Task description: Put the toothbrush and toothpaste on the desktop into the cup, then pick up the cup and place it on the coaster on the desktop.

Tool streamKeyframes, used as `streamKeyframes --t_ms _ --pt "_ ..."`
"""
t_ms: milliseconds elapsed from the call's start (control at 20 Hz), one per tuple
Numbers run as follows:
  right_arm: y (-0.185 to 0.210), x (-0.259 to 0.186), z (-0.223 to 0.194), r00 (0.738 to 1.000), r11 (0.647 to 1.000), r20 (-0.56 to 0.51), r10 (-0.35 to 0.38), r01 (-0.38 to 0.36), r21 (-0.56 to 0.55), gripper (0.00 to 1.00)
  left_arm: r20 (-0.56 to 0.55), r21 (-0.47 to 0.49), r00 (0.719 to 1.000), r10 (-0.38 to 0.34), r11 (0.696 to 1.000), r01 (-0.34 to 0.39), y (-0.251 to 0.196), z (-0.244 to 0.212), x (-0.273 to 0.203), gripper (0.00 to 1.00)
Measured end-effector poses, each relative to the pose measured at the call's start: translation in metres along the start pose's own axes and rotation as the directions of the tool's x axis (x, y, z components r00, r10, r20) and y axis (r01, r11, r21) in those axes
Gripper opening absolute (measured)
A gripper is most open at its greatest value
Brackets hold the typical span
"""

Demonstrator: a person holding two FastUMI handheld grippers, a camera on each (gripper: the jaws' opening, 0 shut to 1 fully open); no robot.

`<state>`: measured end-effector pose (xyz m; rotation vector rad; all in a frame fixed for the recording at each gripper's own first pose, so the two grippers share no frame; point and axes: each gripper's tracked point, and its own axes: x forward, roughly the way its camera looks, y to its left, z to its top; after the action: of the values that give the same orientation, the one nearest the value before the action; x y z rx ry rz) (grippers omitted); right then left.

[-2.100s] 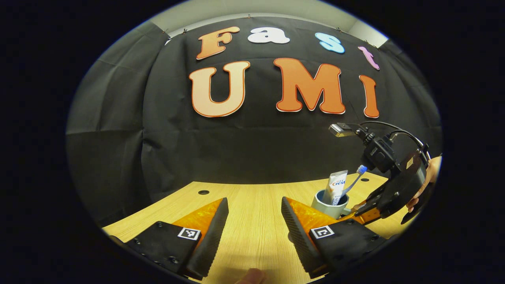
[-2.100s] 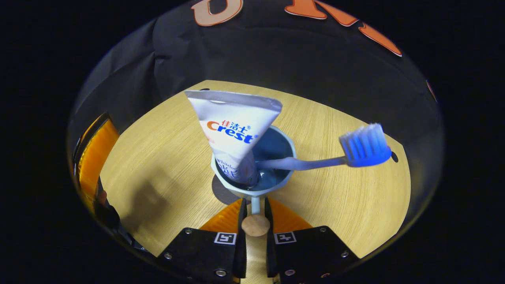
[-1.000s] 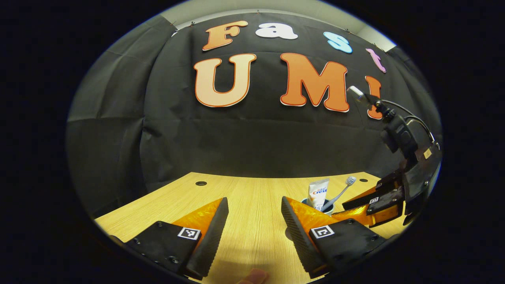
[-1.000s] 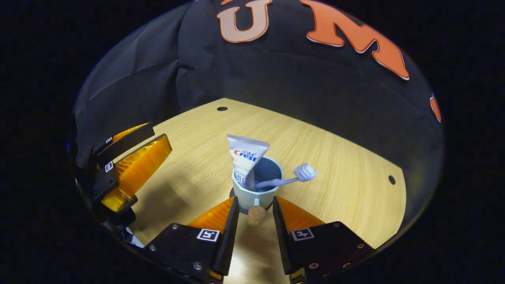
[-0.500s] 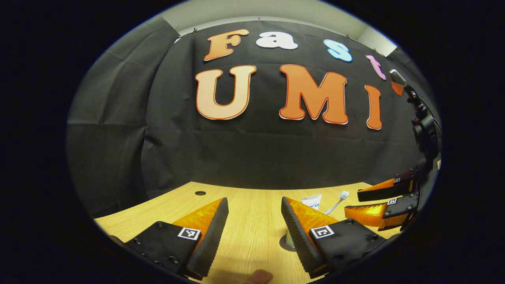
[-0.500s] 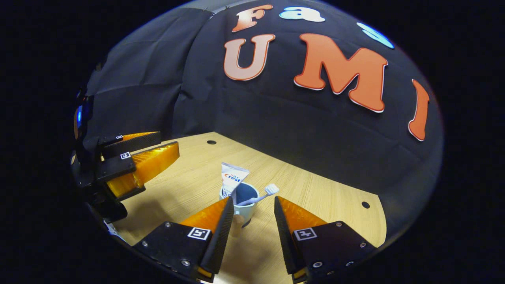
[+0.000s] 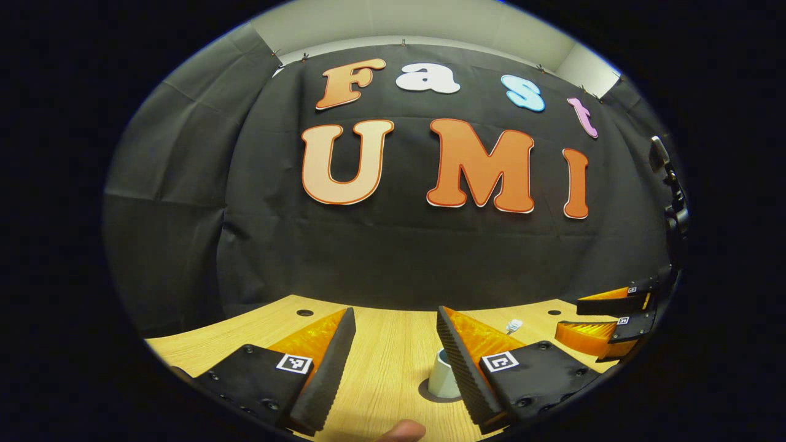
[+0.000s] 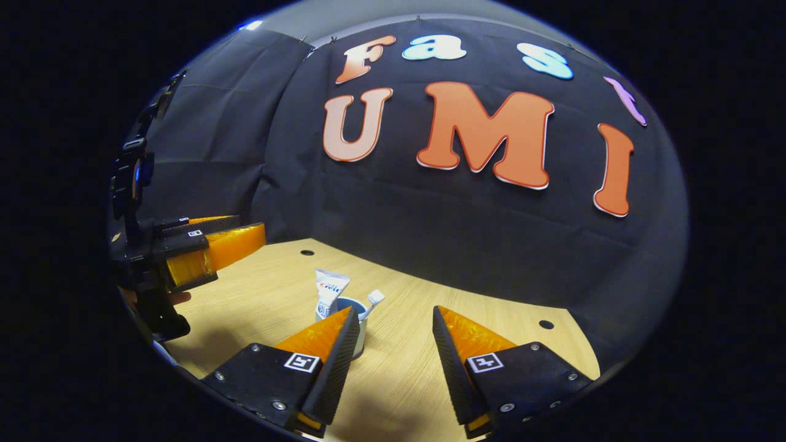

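Note:
A pale blue cup [image 8: 361, 325] stands on the wooden desk [image 8: 264, 288], partly behind my right gripper's left finger. The white toothpaste tube [image 8: 330, 291] and the toothbrush [image 8: 374, 298] stand in it. My right gripper [image 8: 395, 316] hovers open a little behind the cup, with nothing between its fingers. In the left gripper view the cup [image 7: 442, 374] sits on a dark round coaster [image 7: 428, 391], half hidden by my left gripper's right finger, and the toothbrush head [image 7: 513, 324] peeks out. My left gripper [image 7: 395, 319] is open and holds nothing.
The left gripper [image 8: 252, 226] hangs at the left edge of the right gripper view with a hand [image 8: 178, 299] under it. The right gripper [image 7: 570, 314] shows at the right edge of the left gripper view. Small round holes [image 8: 545, 323] mark the desk's far corners.
My right gripper let go of the cup's handle, opened and pulled back and up from the cup. The cup now stands by itself. The left gripper stayed open and tilted slightly.

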<state>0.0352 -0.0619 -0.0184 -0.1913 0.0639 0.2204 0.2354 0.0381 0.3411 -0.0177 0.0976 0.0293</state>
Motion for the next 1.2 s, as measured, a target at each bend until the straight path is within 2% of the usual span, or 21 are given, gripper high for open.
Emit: streamKeyframes --t_ms 50,200,250,300,400,700,750,900,950,1000,1200 --pt "-0.001 -0.004 0.0 1.0 1.0 0.009 0.0 0.0 0.006 0.75 0.001 -0.003 1.0 -0.006 1.0 0.006 -0.003 0.001 -0.001 0.89" --pt "-0.002 -0.009 0.004 0.999 0.998 0.051 0.007 -0.01 0.056 0.85 0.011 0.008 1.0 -0.015 1.0 0.015 -0.009 0.006 -0.003 0.81" --pt "-0.005 -0.011 0.007 0.997 0.998 0.071 0.0 -0.004 0.063 0.87 0.019 0.011 1.0 -0.015 1.0 0.015 -0.009 0.01 -0.004 0.88" --pt "-0.01 -0.014 0.011 0.996 0.998 0.093 -0.013 0.007 0.061 0.89 0.024 0.014 1.0 -0.016 1.0 0.016 -0.011 0.012 -0.004 0.84" --pt "-0.023 -0.018 0.018 0.99 0.997 0.132 -0.058 0.052 0.052 0.91 0.035 0.013 0.999 -0.017 1.0 0.017 -0.013 0.016 -0.004 0.88" --pt "-0.052 -0.026 0.021 0.971 0.986 0.181 -0.156 0.144 0.078 0.93 0.063 0.037 0.998 -0.028 0.999 0.026 -0.023 0.021 -0.005 0.88" --pt "-0.056 -0.028 0.021 0.968 0.985 0.187 -0.167 0.155 0.078 0.93 0.074 0.048 0.997 -0.022 0.999 0.019 -0.023 0.024 -0.005 0.84" --pt "-0.063 -0.031 0.023 0.96 0.981 0.209 -0.186 0.17 0.092 0.93 0.103 0.056 0.994 -0.031 0.998 0.025 -0.03 0.03 -0.006 0.84" --pt "-0.066 -0.032 0.023 0.958 0.979 0.21 -0.195 0.178 0.096 0.93 0.111 0.057 0.993 -0.033 0.998 0.027 -0.033 0.032 -0.007 0.88" --pt "-0.069 -0.032 0.021 0.958 0.978 0.207 -0.2 0.183 0.098 0.93 0.118 0.06 0.992 -0.035 0.998 0.028 -0.034 0.033 -0.008 0.81" --pt "-0.077 -0.034 0.014 0.957 0.974 0.195 -0.215 0.196 0.112 0.93 0.136 0.068 0.99 -0.034 0.997 0.025 -0.04 0.036 -0.009 0.88"
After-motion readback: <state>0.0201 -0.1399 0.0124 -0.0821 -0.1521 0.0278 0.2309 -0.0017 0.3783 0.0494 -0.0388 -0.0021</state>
